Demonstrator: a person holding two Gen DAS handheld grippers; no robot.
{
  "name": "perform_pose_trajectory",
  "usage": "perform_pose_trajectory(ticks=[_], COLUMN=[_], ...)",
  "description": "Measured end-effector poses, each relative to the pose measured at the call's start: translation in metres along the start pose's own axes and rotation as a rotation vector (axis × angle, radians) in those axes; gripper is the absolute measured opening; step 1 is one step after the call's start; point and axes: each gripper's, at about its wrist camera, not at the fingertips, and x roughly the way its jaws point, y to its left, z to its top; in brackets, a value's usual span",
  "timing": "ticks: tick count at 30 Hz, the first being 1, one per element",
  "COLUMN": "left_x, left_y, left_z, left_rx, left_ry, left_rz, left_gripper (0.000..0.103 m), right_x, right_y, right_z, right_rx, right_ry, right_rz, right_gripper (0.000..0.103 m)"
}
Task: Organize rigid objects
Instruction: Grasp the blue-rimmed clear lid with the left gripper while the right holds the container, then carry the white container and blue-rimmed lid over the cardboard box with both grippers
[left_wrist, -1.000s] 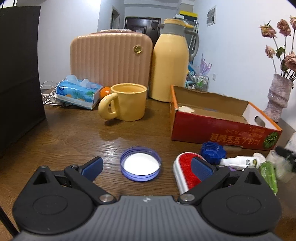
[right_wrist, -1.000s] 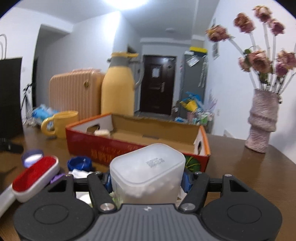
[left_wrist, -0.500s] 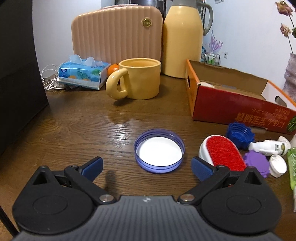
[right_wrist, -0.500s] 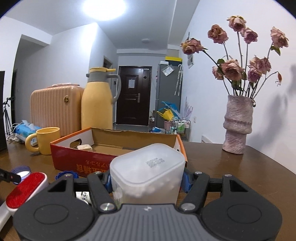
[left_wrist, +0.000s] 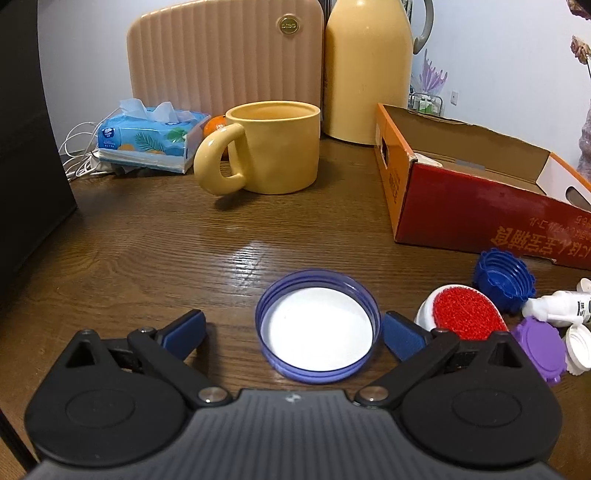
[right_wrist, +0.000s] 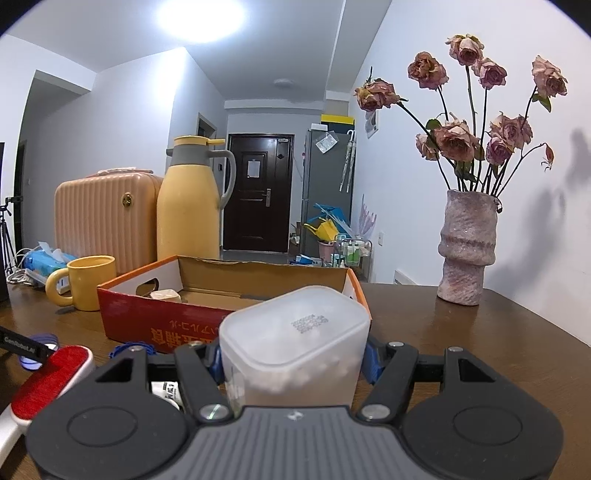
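The left wrist camera sat low over the brown wooden tabletop (left_wrist: 147, 236), tilted downward and close to a round purple plastic lid (left_wrist: 317, 325), facing the far edge where a yellow ceramic mug (left_wrist: 273, 147) stood. The right wrist camera looked almost level across the tabletop toward a dark door (right_wrist: 258, 192), with a translucent white plastic container (right_wrist: 295, 350) filling its near foreground. Both views shared the mug, the open red cardboard box (left_wrist: 480, 195), a yellow thermos jug (left_wrist: 365, 70) and a ribbed peach suitcase (left_wrist: 225, 55).
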Motion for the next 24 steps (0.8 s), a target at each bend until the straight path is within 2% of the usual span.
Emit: perform_pose_trajectory(ticks=[3, 5, 9, 14, 24], left_x=[0.000, 0.000, -0.007, -0.015, -0.034], left_y=[0.000, -0.001, -0.005, -0.004, -0.001], left_z=[0.000, 0.000, -0.002, -0.004, -0.002], left_rx=[0.004, 0.014, 0.038, 0.022, 0.005], left_ry=[-0.001, -0.009, -0.031, -0.027, -0.107], left_rz=[-0.002, -0.012, -0.041, -0.049, -0.027], left_gripper=[0.101, 0.094, 0.067, 0.067, 0.067], right_x=[0.001, 0.001, 0.001, 0.000, -0.007], right_y=[0.001, 0.001, 0.002, 0.003, 0.006], right_z=[0.000, 0.000, -0.001, -0.002, -0.003], right_rx=[-0.003, -0.006, -0.013, -0.017, -0.019], right_ry=[0.001, 0.002, 0.003, 0.001, -0.014], right_rz=[-0.005, -0.007, -0.010, -0.013, -0.015], right_gripper=[0.065, 0.065, 0.065, 0.065, 0.065])
